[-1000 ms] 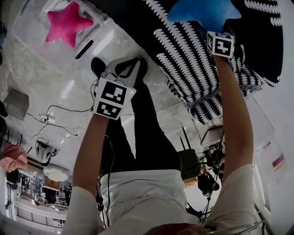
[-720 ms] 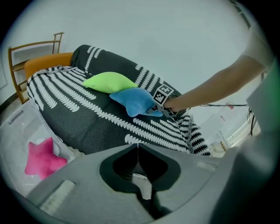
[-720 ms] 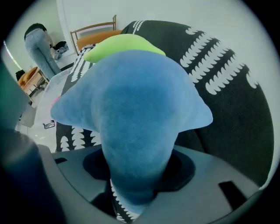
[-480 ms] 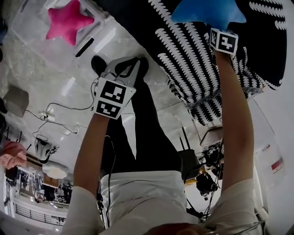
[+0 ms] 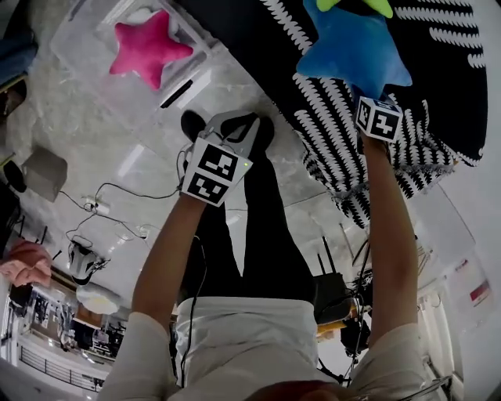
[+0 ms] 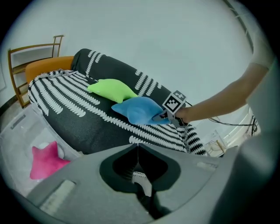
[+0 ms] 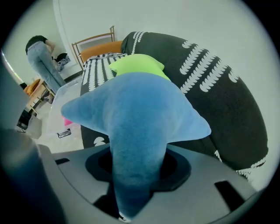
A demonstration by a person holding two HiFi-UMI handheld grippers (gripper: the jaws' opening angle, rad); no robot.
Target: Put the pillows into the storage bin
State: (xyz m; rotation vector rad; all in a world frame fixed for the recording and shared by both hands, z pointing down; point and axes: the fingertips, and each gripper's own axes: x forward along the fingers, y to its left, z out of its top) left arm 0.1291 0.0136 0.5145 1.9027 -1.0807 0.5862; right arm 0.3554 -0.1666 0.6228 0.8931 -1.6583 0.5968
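Observation:
A blue star pillow (image 5: 352,48) lies on the black-and-white patterned sofa (image 5: 313,117), touching a green pillow (image 5: 348,5) behind it. My right gripper (image 5: 366,90) is shut on one arm of the blue pillow (image 7: 140,113), which fills the gap between its jaws. The green pillow (image 7: 138,65) shows just beyond. A pink star pillow (image 5: 149,47) lies inside the clear storage bin (image 5: 86,59) on the floor, left of the sofa. My left gripper (image 5: 239,125) hangs over the floor between bin and sofa, shut and holding nothing (image 6: 138,146).
A wooden chair with an orange cushion (image 6: 43,65) stands at the sofa's far end. A person (image 7: 41,59) stands at the back of the room. Cables and a power strip (image 5: 94,207) lie on the floor beside my legs.
My right gripper has closed on an arm of the blue pillow. The head view has shifted, so the green pillow and more of the sofa show. The left gripper stays shut.

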